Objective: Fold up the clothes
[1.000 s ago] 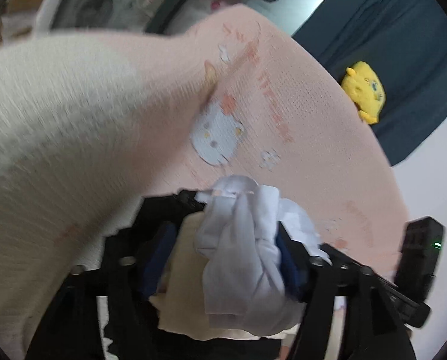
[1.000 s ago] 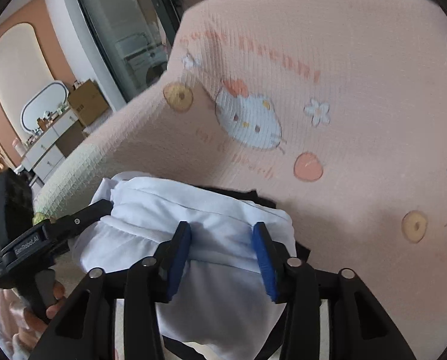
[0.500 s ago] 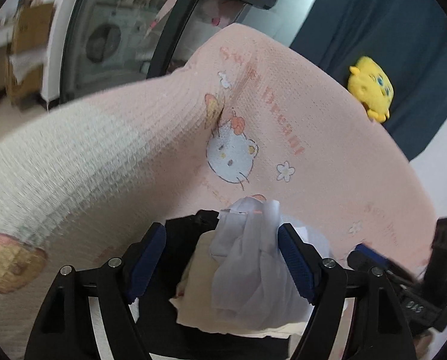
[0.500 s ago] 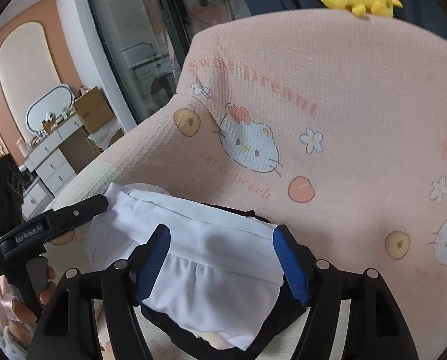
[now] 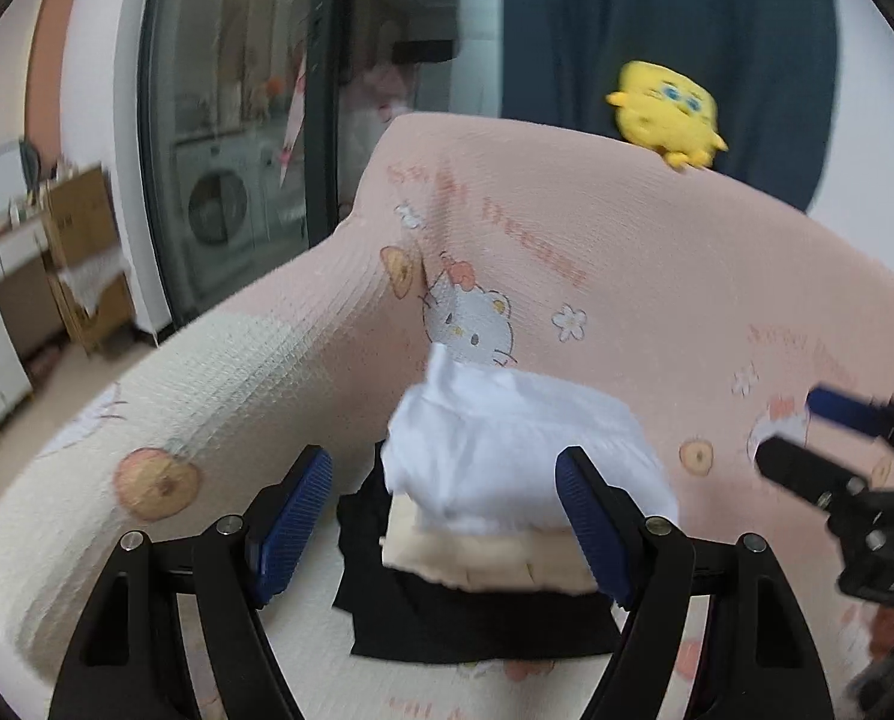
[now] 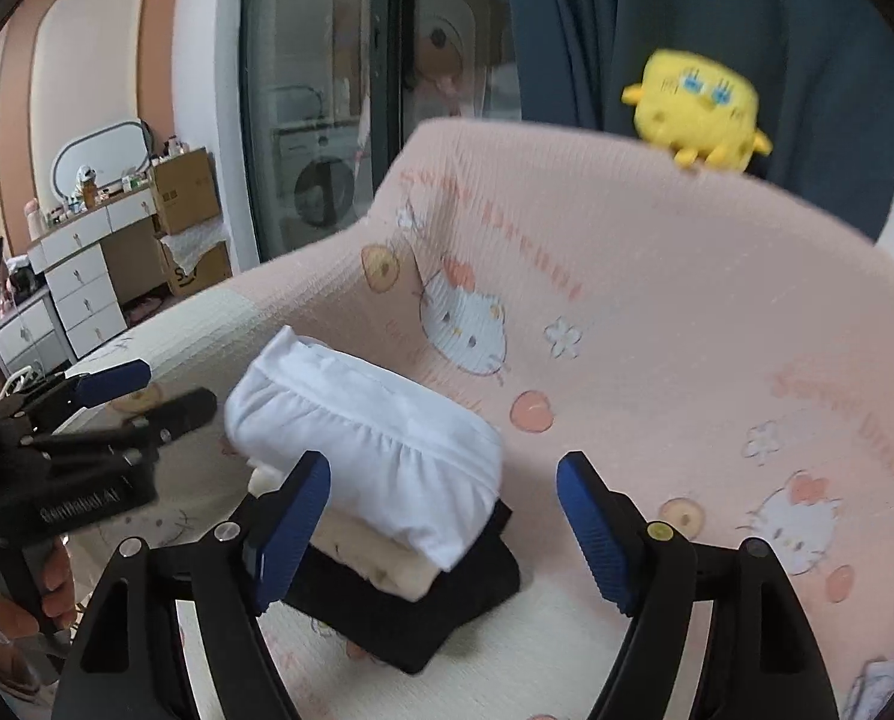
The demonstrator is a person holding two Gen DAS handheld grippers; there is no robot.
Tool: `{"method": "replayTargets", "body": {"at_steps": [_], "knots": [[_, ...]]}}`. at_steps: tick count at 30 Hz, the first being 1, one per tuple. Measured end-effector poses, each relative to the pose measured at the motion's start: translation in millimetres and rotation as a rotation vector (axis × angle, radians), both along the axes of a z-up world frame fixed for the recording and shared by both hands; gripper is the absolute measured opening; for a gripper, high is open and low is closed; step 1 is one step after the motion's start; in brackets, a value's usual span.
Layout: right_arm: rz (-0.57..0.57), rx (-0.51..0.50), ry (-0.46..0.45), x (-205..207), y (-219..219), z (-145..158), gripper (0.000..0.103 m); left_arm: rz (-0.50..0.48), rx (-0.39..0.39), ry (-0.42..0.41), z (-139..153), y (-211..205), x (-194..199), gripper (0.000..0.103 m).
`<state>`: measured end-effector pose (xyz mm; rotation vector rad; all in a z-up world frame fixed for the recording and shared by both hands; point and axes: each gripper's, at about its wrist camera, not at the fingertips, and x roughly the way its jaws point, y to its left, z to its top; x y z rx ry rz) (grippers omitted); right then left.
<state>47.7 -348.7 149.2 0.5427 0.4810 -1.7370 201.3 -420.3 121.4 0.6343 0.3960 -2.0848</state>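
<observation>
A folded white garment (image 5: 507, 450) (image 6: 375, 438) tops a small stack on the sofa seat, over a cream garment (image 5: 483, 558) (image 6: 381, 558) and a black garment (image 5: 465, 624) (image 6: 411, 618). My left gripper (image 5: 441, 525) hovers open just short of the stack, its blue pads clear of the cloth. My right gripper (image 6: 444, 525) is drawn back too, its jaws opening, with nothing pressed between them. Each gripper shows in the other's view: the right gripper (image 5: 831, 438) beside the stack's right, the left gripper (image 6: 141, 396) beside its left, held by a hand (image 6: 57, 588).
The sofa's pink cartoon-print cover (image 5: 627, 276) rises behind the stack, with its cream armrest (image 5: 207, 372) to the left. A yellow plush toy (image 5: 666, 111) sits on the backrest top. Past the sofa stand a white dresser (image 6: 81, 276), cardboard boxes (image 6: 186, 192) and a washing machine (image 5: 219, 216).
Both grippers have let go of the white garment, spread their jaws and pulled back and upward. The white garment now rests flat on the stack.
</observation>
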Motion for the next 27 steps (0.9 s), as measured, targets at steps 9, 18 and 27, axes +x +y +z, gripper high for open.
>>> {"method": "replayTargets", "body": {"at_steps": [9, 18, 27], "knots": [[-0.014, -0.044, 0.072, 18.5, 81.4, 25.5, 0.079, -0.019, -0.040, 0.034, 20.9, 76.6, 12.2, 0.076], [-0.104, -0.122, 0.069, 26.4, 163.3, 45.2, 0.090, 0.028, -0.130, 0.122, 47.6, 137.1, 45.4, 0.078], [-0.152, -0.157, 0.043, 41.1, 209.2, 48.1, 0.099, 0.007, -0.124, 0.137, 54.3, 172.5, 63.4, 0.083]]}}
